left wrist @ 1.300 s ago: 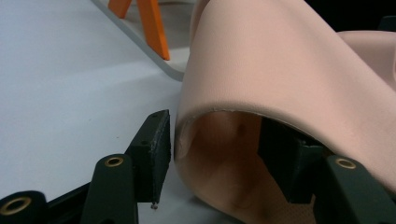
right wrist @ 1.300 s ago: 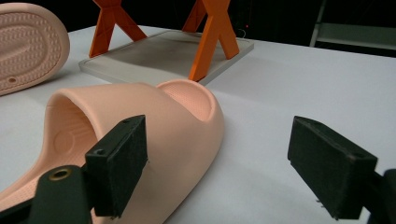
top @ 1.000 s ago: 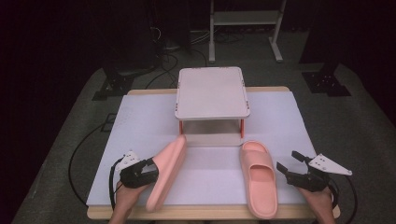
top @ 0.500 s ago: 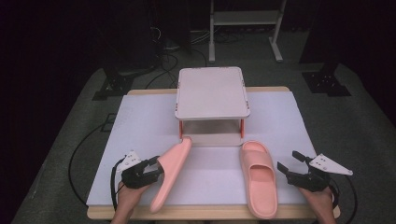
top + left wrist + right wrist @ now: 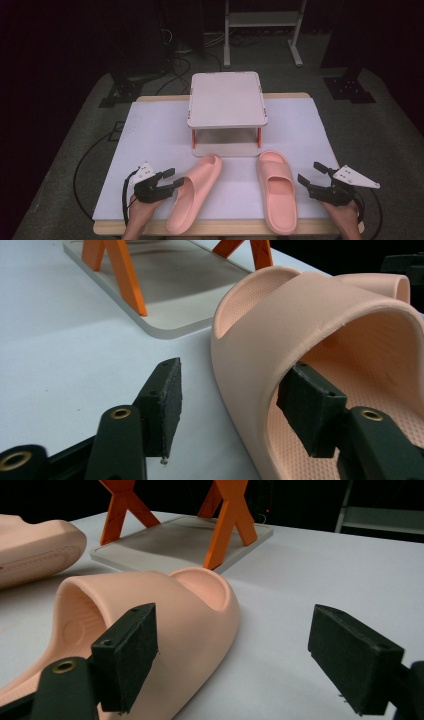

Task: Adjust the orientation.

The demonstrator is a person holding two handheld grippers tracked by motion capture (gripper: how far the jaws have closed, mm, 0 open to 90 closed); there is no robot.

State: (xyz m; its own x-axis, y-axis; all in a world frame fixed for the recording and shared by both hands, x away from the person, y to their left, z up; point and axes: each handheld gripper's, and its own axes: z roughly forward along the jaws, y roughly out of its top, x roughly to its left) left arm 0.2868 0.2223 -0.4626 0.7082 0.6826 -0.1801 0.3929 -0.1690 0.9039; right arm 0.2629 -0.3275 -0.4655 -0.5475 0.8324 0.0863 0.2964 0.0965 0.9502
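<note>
A: Which step are you on?

B: The left slipper (image 5: pixel 192 197). It lies on the counter (image 5: pixel 150 130) in front of the rack (image 5: pixel 227 97), toe near the rack's base and heel toward me, slanted. My left claw (image 5: pixel 169 181) straddles its near side wall: one jaw is inside under the strap, the other is outside over bare counter. The jaws have just been opening, with that wall between them; the outer pad stands clear of it, so nothing is gripped.

A: And the right side?

B: My right claw (image 5: pixel 311 177) waits wide open just beside the right slipper (image 5: pixel 277 192), which lies flat and straight, apart from its mate. Nothing sits between those jaws.

A: What does the next move call for?

B: I judge the left slipper has been set down. If so, I must draw the inner jaw out from under the strap without dragging the slipper askew. Should the pair go onto the rack, each needs a firm pinch on its side wall first.
</note>
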